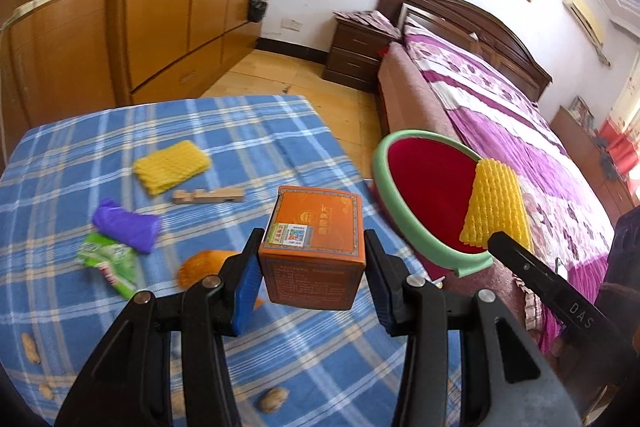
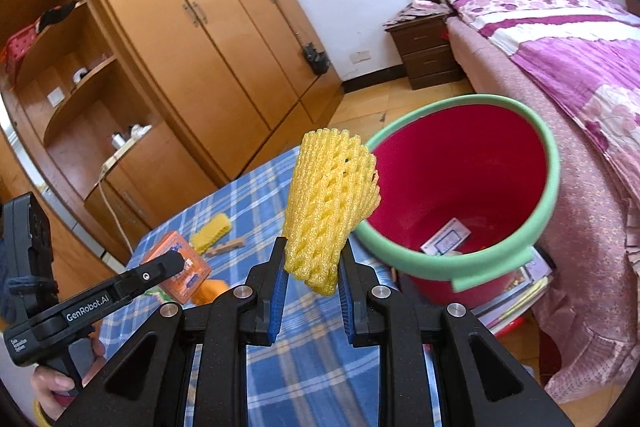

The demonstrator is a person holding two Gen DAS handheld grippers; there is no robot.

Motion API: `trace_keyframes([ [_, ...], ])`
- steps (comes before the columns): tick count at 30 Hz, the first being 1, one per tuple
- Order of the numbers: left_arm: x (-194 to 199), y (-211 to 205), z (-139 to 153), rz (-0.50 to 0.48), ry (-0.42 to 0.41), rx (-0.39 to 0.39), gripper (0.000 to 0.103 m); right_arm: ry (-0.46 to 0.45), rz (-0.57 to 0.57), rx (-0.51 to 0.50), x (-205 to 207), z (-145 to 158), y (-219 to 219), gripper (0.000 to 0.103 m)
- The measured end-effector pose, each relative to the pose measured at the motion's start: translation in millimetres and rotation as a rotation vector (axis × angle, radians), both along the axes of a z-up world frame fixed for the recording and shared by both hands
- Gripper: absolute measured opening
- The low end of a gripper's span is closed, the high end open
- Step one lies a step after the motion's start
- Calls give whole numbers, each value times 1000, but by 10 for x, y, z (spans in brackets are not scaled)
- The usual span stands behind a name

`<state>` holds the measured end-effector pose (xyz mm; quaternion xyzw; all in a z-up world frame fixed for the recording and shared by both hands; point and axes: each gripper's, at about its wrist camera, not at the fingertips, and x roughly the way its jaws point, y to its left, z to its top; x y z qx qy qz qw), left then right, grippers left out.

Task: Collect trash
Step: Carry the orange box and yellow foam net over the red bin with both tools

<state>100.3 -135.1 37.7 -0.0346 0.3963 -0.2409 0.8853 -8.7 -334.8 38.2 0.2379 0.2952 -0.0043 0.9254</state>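
Carrying trash to the bin, both hands loaded

Left wrist view: left gripper (image 1: 312,259) clamped on a small orange cardboard box (image 1: 314,233) with a QR sticker on top, blue pads flat on its two side faces, box lifted off the blue plaid tablecloth (image 1: 80,147). Red plastic bucket with a green foam rim (image 1: 400,227) sits off the table's right edge, beside the bed. Judgement: get the box fully past the near rim before letting go; rigid faces, so it should drop clean. Left on the cloth: another yellow foam net (image 1: 172,167), purple wrapper (image 1: 126,223), green packet (image 1: 112,259), wooden clip (image 1: 208,195), peanut shells (image 1: 273,399)

Right wrist view: right gripper (image 2: 312,267) squeezing a yellow foam mesh fruit sleeve (image 2: 332,203) at its lower end, most of it standing tilted above the jaws, just short of the bucket's near rim (image 2: 460,277). Sleeve is light and springy, may cling to a pad, so I'd open wide over the middle. Paper card (image 2: 446,237) already at the bottom of the bucket
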Motion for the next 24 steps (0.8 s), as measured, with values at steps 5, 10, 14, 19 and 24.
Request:
trace_keyframes([
  [5, 57, -257, 3, -37, -12, 4, 48, 8, -44, 9, 1, -8, -177, 23],
  [10, 121, -512, 27, -80, -27, -3, 48, 16, -82, 14, 33, -14, -348, 23],
  [14, 184, -710, 45, -106, -39, -6, 48, 19, -105, 9, 59, -10, -480, 23],
  [19, 273, -901, 70, -124, -48, -20, 48, 24, -124, 7, 100, -19, -649, 23],
  [24, 344, -1108, 53, -150, -57, -23, 48, 31, -142, 4, 161, -35, -806, 23],
])
